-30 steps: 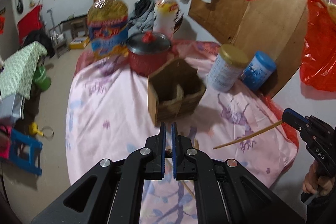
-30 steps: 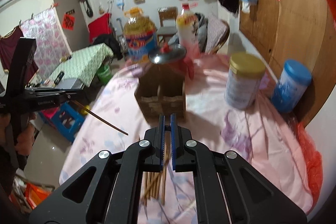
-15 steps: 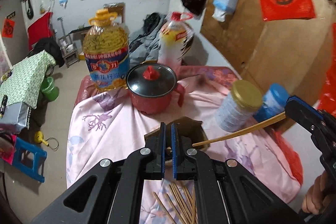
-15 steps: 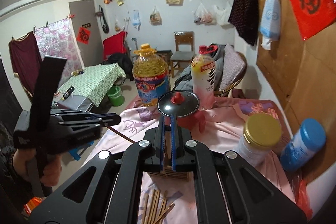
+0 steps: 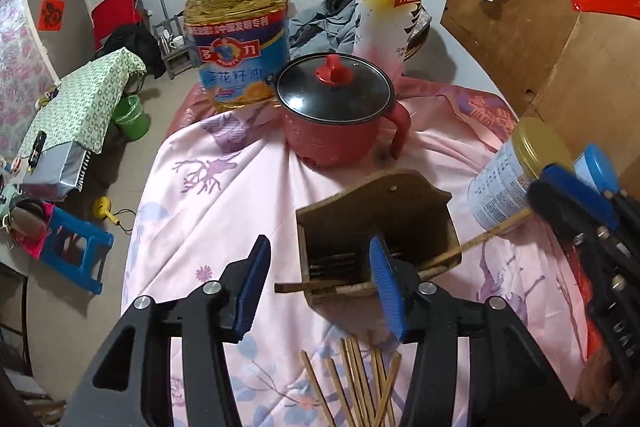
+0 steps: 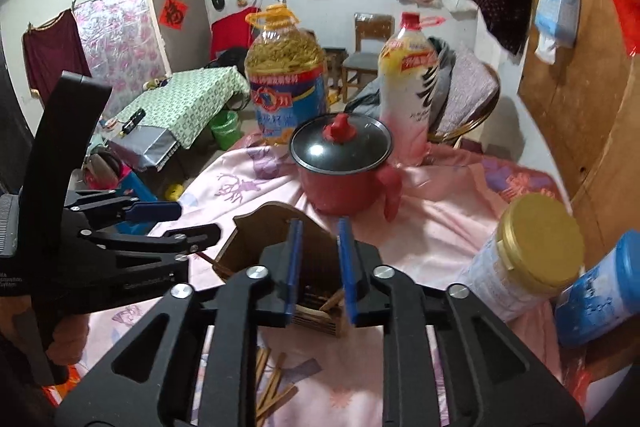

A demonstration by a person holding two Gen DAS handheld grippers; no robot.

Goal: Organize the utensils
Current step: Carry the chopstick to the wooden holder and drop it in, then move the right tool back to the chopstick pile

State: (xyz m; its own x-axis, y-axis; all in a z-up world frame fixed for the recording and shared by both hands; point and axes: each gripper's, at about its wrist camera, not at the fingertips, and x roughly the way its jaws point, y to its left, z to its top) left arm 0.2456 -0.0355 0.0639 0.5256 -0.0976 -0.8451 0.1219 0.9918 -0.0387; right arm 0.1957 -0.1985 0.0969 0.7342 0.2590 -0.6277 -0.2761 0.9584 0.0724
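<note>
Both jaws apart — left gripper wide, right gripper narrower, chopsticks lying across wooden holder.

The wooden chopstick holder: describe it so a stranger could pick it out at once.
Start at the round table under the pink floral cloth and find the red pot with its black lid. Just in front of it stands the wooden chopstick holder, an open-topped brown box with chopsticks inside. Unlike the round bottles and tins around it, it is square-sided with a raised, peaked back panel.
</note>
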